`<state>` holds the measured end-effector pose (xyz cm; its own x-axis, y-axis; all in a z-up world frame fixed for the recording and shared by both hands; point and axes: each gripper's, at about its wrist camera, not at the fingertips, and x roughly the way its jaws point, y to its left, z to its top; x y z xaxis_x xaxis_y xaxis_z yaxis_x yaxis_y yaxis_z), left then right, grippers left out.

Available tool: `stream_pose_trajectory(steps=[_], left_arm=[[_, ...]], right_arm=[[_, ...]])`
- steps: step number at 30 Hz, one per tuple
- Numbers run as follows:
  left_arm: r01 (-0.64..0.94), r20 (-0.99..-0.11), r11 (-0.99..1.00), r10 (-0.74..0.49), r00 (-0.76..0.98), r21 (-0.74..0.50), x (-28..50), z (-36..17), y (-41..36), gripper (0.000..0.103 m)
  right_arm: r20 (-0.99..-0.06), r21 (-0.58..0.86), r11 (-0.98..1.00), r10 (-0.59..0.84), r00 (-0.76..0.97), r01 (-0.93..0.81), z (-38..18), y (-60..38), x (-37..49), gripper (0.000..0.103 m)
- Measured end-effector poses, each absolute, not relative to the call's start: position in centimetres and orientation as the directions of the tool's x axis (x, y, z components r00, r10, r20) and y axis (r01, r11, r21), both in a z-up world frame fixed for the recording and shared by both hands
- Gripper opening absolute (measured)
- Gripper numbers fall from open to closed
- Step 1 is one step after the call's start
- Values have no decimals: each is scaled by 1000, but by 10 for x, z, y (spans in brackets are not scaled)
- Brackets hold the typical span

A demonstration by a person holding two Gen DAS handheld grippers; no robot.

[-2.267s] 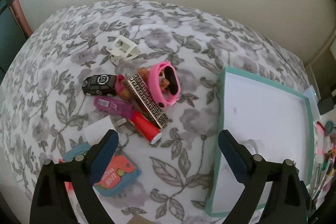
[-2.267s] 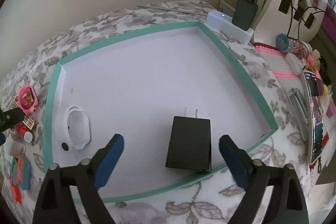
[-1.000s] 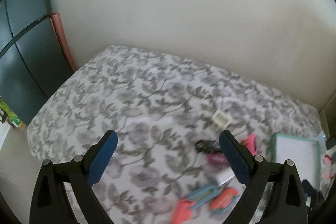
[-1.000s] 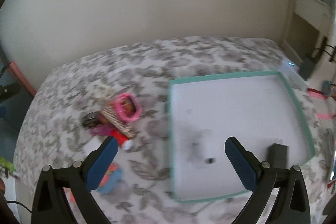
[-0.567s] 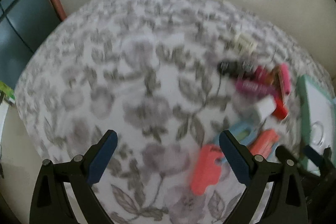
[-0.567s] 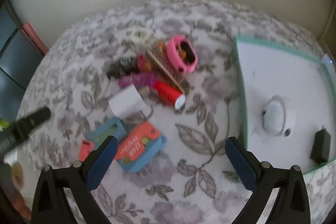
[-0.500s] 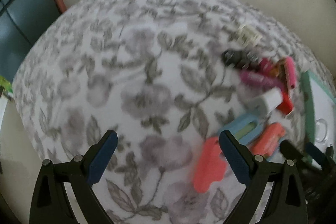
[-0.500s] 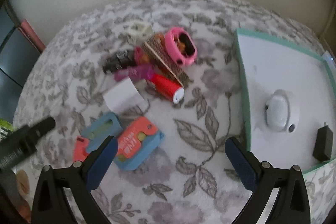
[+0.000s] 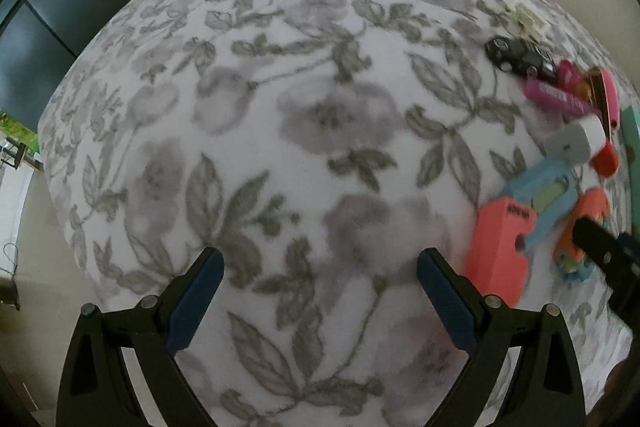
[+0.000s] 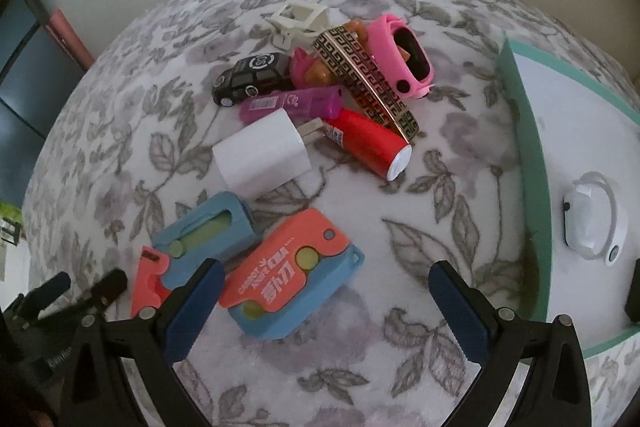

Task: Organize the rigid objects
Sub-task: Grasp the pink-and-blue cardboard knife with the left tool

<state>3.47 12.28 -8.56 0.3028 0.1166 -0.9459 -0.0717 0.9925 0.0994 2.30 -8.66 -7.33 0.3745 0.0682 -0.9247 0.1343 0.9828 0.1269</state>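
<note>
Both grippers, left (image 9: 318, 285) and right (image 10: 326, 297), hang spread wide and empty over the flowered blanket (image 9: 280, 115); toys (a black car (image 10: 252, 79) among them) lie heaped beside the green-rimmed tray (image 10: 528, 163)

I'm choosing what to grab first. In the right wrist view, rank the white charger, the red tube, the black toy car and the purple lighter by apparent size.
1. White charger
2. Red tube, close behind; the charger lies nearer the camera, so this is unsure
3. Purple lighter and black toy car: they look alike
</note>
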Motion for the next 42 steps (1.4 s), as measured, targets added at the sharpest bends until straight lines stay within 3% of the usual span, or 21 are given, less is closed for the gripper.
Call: stream_pose_trajectory(steps=[20, 33, 42], left_arm=[[129, -940, 987, 42, 338, 91, 41, -83, 64, 98], [304, -912, 932, 61, 406, 198, 62, -75, 28, 98], [499, -871, 801, 57, 487, 332, 67, -75, 4, 98]], right_arm=[[-942, 95, 978, 28, 335, 186, -70, -116, 13, 101], [-934, 183, 962, 106, 341, 204, -69, -125, 12, 81], [-933, 199, 959, 122, 339, 203, -70, -127, 15, 80]])
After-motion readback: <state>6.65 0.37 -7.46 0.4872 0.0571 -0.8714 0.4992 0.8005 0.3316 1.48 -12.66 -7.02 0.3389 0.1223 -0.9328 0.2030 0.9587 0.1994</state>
